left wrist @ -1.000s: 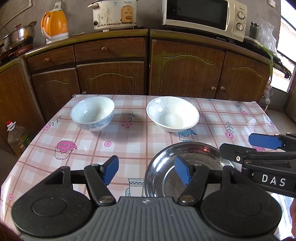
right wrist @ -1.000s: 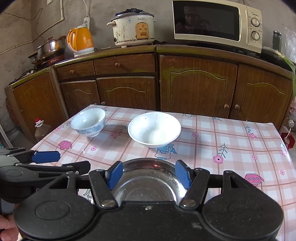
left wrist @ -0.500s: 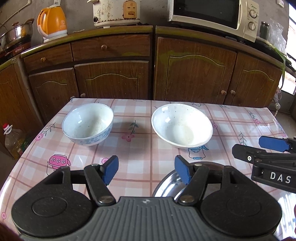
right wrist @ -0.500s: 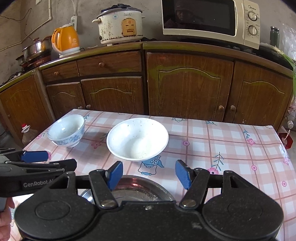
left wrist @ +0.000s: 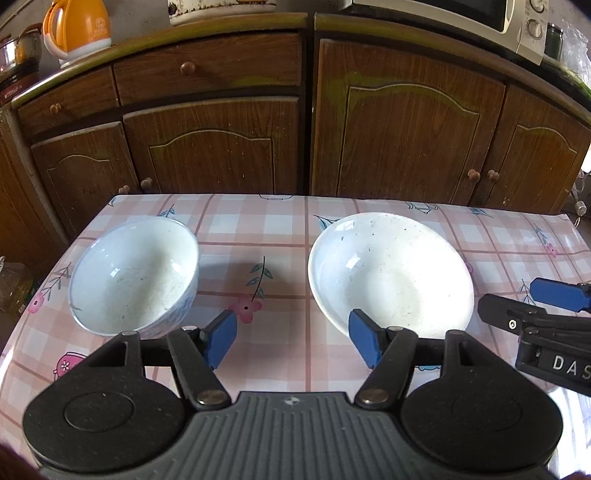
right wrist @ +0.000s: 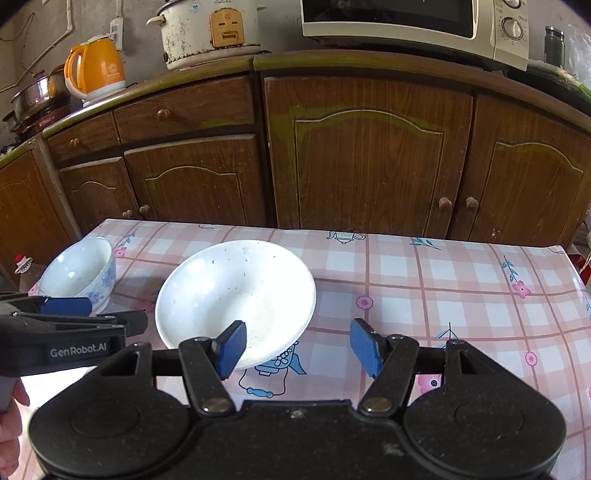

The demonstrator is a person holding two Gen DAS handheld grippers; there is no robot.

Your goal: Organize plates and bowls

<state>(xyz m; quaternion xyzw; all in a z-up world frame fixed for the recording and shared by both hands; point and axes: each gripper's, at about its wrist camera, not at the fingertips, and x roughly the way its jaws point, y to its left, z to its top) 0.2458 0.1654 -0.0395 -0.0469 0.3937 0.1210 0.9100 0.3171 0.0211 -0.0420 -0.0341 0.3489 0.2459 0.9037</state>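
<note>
While both tools hover low over the near edge of the table (left wrist: 280, 229), the left gripper (left wrist: 291, 341) has its blue pads spread wide with nothing between them, and the right gripper (right wrist: 297, 347) is likewise spread and holds nothing. In the left wrist view the left gripper's pads frame the bare stretch of checked pink tablecloth (right wrist: 424, 280) between the two dishes, the right-hand pad overlapping the near rim of the wide white bowl (left wrist: 389, 271). In the right wrist view that same bowl (right wrist: 236, 299) sits left of centre, with the right gripper's left pad in front of its near rim; whether any pad touches the bowl I cannot tell. To the left, well apart from it, stands the small blue-patterned bowl (left wrist: 135, 275), upright and deeper. Both sit directly on the cloth. Beyond the table runs a row of brown wooden cabinets (right wrist: 369, 155). On the counter above stand an orange kettle (right wrist: 96, 68), a white rice cooker (right wrist: 208, 31) and a microwave (right wrist: 417, 26).
</note>
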